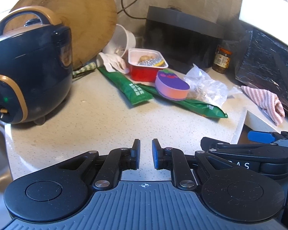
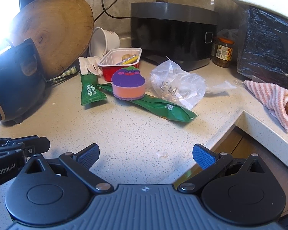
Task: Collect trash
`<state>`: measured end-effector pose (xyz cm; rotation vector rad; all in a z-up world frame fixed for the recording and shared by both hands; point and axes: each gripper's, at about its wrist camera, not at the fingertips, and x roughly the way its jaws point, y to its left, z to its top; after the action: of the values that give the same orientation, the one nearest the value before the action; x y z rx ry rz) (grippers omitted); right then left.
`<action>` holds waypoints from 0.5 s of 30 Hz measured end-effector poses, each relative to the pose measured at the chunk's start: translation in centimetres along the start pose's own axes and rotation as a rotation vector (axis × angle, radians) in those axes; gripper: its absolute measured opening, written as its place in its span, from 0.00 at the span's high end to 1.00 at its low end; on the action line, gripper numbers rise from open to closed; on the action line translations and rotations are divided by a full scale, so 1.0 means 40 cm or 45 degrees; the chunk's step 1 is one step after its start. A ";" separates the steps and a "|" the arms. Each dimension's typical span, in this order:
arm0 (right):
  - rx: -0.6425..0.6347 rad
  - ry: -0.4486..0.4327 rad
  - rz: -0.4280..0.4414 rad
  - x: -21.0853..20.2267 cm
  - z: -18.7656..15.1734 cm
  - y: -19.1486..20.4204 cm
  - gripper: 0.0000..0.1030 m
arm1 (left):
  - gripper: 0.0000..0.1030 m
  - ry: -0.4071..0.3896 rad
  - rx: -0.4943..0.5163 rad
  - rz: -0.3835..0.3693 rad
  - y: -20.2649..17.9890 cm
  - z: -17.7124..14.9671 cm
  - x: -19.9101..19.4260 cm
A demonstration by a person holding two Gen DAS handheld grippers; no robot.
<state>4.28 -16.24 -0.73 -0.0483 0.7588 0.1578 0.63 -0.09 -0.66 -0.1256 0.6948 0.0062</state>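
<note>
Litter lies at the back of the speckled counter [image 2: 124, 134]. Two green wrappers [image 2: 90, 92] [image 2: 163, 107] lie crossed, and a purple eggplant sponge [image 2: 127, 85] rests on the longer one. Behind them are a red tray [image 2: 121, 61] of scraps, a tipped white cup [image 2: 105, 40] and a crumpled clear bag [image 2: 176, 84]. My right gripper [image 2: 146, 156] is wide open over bare counter, well short of them. My left gripper [image 1: 146, 153] hovers beside it, its jaws a narrow gap apart with nothing between. The left wrist view shows the same wrappers [image 1: 130, 88], sponge [image 1: 171, 86] and bag [image 1: 207, 88].
A dark blue rice cooker [image 1: 28, 67] stands at the left before a round wooden board [image 1: 76, 19]. A black appliance [image 2: 172, 34], a jar [image 2: 223, 51], a black bag [image 2: 268, 48] and a striped cloth [image 2: 274, 99] line the back and right. The counter edge [image 2: 230, 130] curves at the right.
</note>
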 end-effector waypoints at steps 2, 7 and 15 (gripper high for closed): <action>0.002 0.003 -0.003 0.000 -0.003 -0.002 0.00 | 0.83 0.004 0.003 -0.007 -0.003 -0.001 0.001; 0.014 0.006 -0.009 -0.004 -0.007 -0.006 0.00 | 0.83 0.007 0.010 -0.022 -0.008 -0.003 0.000; 0.020 0.015 -0.011 -0.005 -0.012 -0.012 0.00 | 0.83 0.008 0.018 -0.041 -0.013 -0.005 -0.003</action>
<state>3.88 -16.79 -0.93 -0.0375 0.7711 0.1437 0.46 -0.64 -0.67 -0.1234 0.6991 -0.0296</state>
